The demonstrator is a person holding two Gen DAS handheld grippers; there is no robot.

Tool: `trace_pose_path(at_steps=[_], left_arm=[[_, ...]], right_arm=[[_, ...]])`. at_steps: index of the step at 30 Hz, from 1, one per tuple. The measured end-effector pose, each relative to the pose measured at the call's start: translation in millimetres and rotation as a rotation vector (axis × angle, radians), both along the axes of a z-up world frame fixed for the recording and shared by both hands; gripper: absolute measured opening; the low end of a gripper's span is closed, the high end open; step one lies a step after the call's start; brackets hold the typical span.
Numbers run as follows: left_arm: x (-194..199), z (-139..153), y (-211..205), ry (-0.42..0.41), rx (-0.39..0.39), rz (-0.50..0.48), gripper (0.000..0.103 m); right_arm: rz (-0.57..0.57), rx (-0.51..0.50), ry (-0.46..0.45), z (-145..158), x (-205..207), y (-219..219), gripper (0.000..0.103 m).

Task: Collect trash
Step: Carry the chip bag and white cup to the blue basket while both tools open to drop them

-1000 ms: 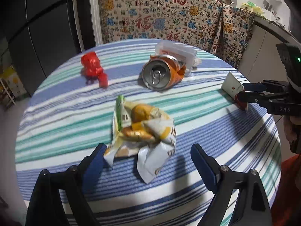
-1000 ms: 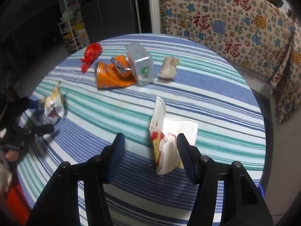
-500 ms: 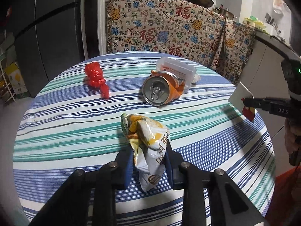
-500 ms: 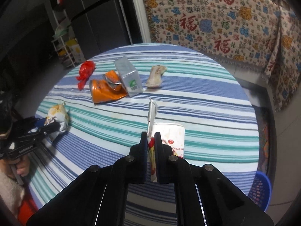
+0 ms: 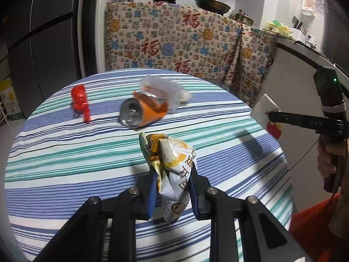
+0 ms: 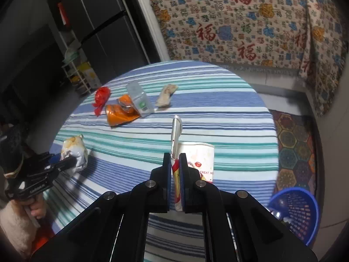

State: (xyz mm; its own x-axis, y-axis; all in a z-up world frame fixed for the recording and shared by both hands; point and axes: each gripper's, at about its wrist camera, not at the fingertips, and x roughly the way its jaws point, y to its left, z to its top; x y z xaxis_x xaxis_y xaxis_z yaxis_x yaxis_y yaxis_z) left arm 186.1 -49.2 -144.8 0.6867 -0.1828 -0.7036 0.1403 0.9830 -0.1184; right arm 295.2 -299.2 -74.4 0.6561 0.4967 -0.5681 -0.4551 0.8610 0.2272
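Observation:
My left gripper (image 5: 172, 180) is shut on a crumpled yellow and white snack bag (image 5: 172, 161) and holds it above the striped round table (image 5: 65, 163). My right gripper (image 6: 175, 166) is shut on a white and red wrapper (image 6: 196, 159), also lifted; it shows in the left wrist view (image 5: 265, 112). On the table lie a crushed orange can (image 5: 141, 114), a clear plastic box (image 5: 161, 88), a red wrapper (image 5: 80, 100) and a beige wrapper (image 6: 166, 95). The left gripper with the bag shows in the right wrist view (image 6: 73, 155).
A blue mesh basket (image 6: 294, 209) stands on the floor to the right of the table. A patterned cloth (image 5: 174, 39) hangs behind the table. A dark fridge (image 5: 43, 32) is at the back left. A patterned rug (image 6: 294, 144) lies on the floor.
Both grippers closed on their pieces, the left on the snack bag and the right on the white wrapper, and lifted them off the table.

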Motion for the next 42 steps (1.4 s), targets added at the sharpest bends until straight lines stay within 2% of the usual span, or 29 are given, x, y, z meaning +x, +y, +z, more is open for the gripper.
trace_pose_path(at_steps=[13,18,23,27,32,35,42], left_arm=[[3,21,-74,0.003,-0.055,-0.085,0.025],[11,33,-128,0.003,-0.115,-0.189,0.025],[25,35,-202,0.016,-0.134,-0.317,0.025],[36,19,-261,0.061,-0.127,-0.405,0.025],[51,-19,-322,0.121,-0.088,-0.472,0.025],[59,-42,-346,0.152,-0.067,-0.485,0.025],[75,-74,-382,0.208,-0.052,-0.502,0.025]], right_arm=[[-0.061,0.072,0.003,3,-20,-64,0.005],[-0.199,0.115,0.025,0,-23,-133,0.005],[-0.319,0.141,0.092,-20,-25,-199,0.005],[-0.386,0.128,0.143,-39,-29,-237,0.005],[-0.442,0.141,0.184,-57,-29,-269,0.005],[-0.47,0.169,0.216,-67,-23,-284,0.005],[-0.496,0.207,0.268,-85,-13,-305,0.006]])
